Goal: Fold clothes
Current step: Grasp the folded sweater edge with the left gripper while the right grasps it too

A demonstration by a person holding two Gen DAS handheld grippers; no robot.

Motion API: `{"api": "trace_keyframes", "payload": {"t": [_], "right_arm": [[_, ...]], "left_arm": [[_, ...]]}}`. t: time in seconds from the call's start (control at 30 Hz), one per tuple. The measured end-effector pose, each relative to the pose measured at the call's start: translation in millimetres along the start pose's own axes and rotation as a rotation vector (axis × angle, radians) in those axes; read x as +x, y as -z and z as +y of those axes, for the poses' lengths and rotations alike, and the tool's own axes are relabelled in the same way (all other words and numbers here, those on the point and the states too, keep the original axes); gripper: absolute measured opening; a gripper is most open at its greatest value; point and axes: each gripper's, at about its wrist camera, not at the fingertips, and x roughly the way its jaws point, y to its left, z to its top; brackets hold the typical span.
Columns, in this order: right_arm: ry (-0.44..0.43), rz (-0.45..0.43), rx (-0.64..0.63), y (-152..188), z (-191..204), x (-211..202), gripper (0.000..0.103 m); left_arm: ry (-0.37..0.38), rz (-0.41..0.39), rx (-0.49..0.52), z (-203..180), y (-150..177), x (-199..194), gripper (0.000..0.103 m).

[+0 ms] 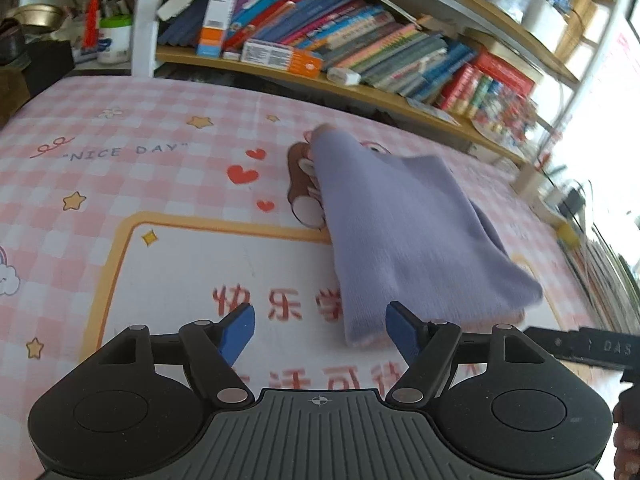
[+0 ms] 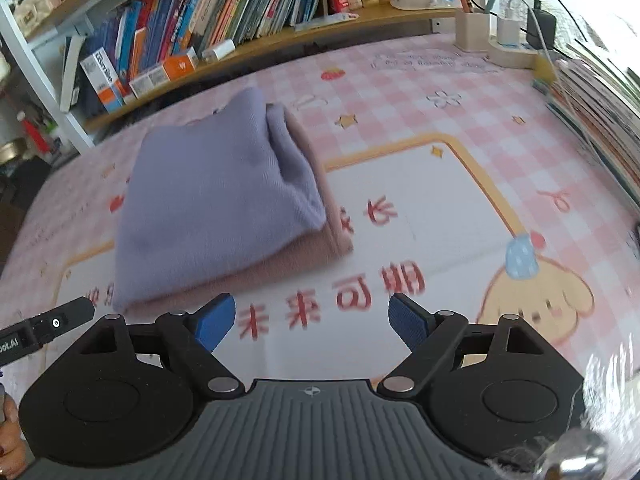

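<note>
Garment [image 2: 216, 200] folded, ahead of both tools | left tool [image 1: 320, 334] agape, empty | right tool [image 2: 312, 322] agape, empty

Lavender-and-pink folded garment [image 2: 216, 200], pink-white checked tablecloth [image 2: 460, 92], blue gripper pads [image 2: 214, 322]

A lavender knit garment [image 2: 216, 196] lies folded into a thick, roughly rectangular bundle on the table — its soft purple top layer stacked over a dusty-pink layer [image 2: 320, 236] that peeks out along the near and right edges. It rests flat, slightly skewed, on the pink checked cover.
</note>
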Motion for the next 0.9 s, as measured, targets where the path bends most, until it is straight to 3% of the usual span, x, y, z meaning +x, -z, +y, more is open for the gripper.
{"api": "trace_keyframes", "payload": {"t": [0.27,0.53,0.63,0.77,0.9], "right_arm": [[-0.064,0.022,0.071,-30,-21,24,0.084],[-0.187,0.092,0.121,-47,-35,47,0.083],[-0.232,0.119,0.142,-52,-40,54,0.08],[-0.29,0.149,0.162,-58,-44,63,0.065],[-0.333,0.166,0.161,-64,-46,71,0.059]], "left_arm": [[-0.012,0.03,-0.05,-2,-12,23,0.075],[0.033,0.064,-0.14,0,-20,45,0.074],[0.052,0.075,-0.169,0,-22,52,0.073],[0.089,0.101,-0.227,3,-23,63,0.073],[0.124,0.113,-0.255,3,-26,71,0.073]]}}
